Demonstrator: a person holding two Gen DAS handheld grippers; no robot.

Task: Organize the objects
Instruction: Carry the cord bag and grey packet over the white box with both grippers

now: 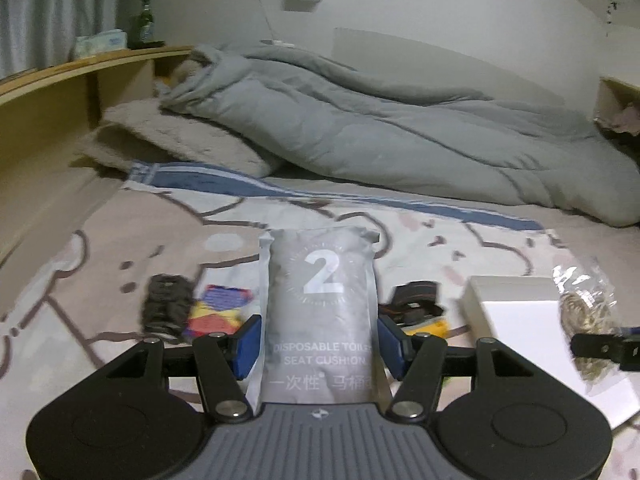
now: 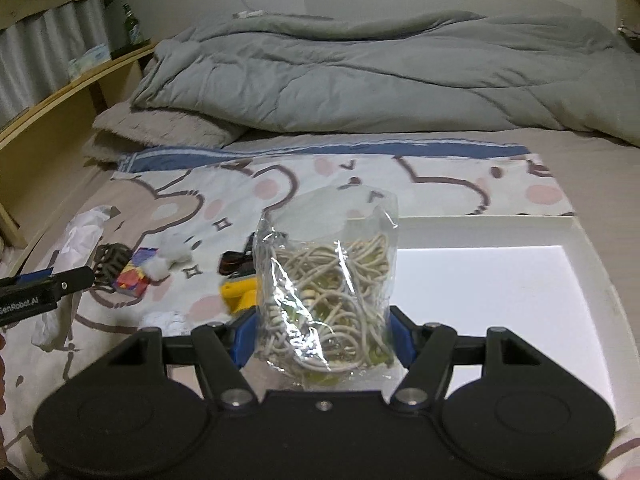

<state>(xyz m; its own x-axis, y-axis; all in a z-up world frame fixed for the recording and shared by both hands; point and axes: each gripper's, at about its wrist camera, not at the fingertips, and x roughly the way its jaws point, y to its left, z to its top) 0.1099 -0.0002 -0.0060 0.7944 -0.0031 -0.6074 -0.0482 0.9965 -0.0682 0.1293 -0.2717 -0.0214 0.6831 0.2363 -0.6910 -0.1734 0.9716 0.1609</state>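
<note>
L gripper (image 1: 320, 344) clamps grey pouch (image 1: 320, 312) btwn pads; R gripper (image 2: 324, 336) seemingly clamps cord bag (image 2: 328, 292).

Grey pouch (image 1: 320, 312), white box (image 2: 492, 280), blue-striped cartoon-print sheet (image 2: 360, 168), grey quilt (image 2: 360, 72).

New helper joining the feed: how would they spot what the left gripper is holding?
Start at the cartoon-printed bed sheet below the rumpled grey quilt. Above it, the left gripper clamps a flat silver-grey foil pouch upright. Unlike its neighbours, it bears a large white "2" and "DISPOSABLE TOILET SEAT CUSHION".
</note>
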